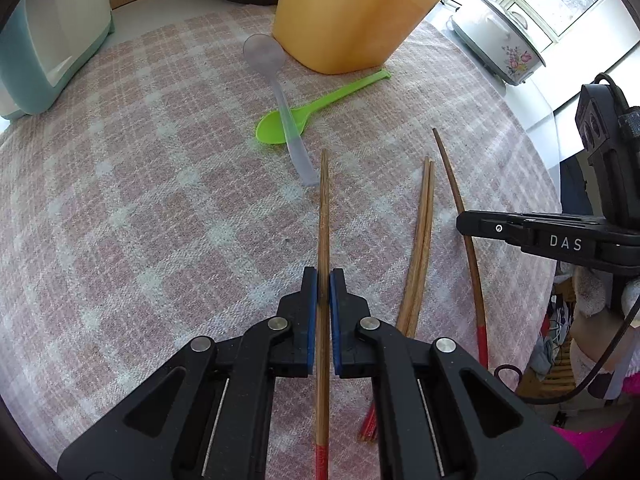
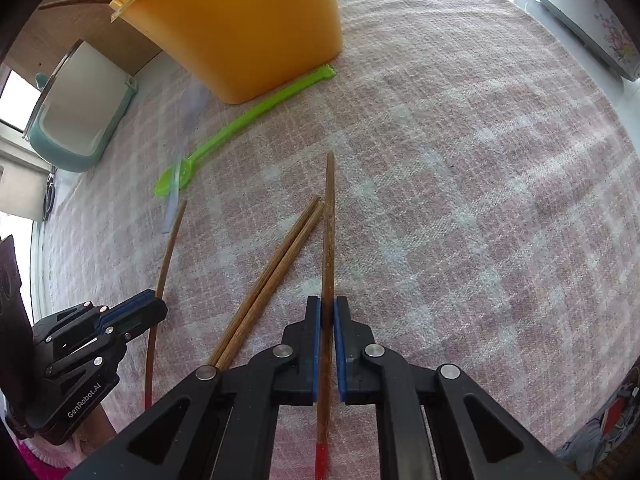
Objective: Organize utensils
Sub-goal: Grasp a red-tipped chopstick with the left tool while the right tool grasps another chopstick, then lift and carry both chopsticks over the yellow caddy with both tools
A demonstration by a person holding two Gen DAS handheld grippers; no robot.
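Chopsticks lie on the pink checked cloth [image 1: 160,220]: the left gripper [image 1: 324,280] pinches one chopstick [image 1: 323,208], the right gripper [image 2: 327,312] pinches another [image 2: 329,232], and a loose pair [image 2: 276,264] rests between them. Farther in, a clear spoon [image 1: 280,92] crosses a green spoon [image 1: 320,108] beside the orange container [image 1: 352,12], towards the cloth's far edge.
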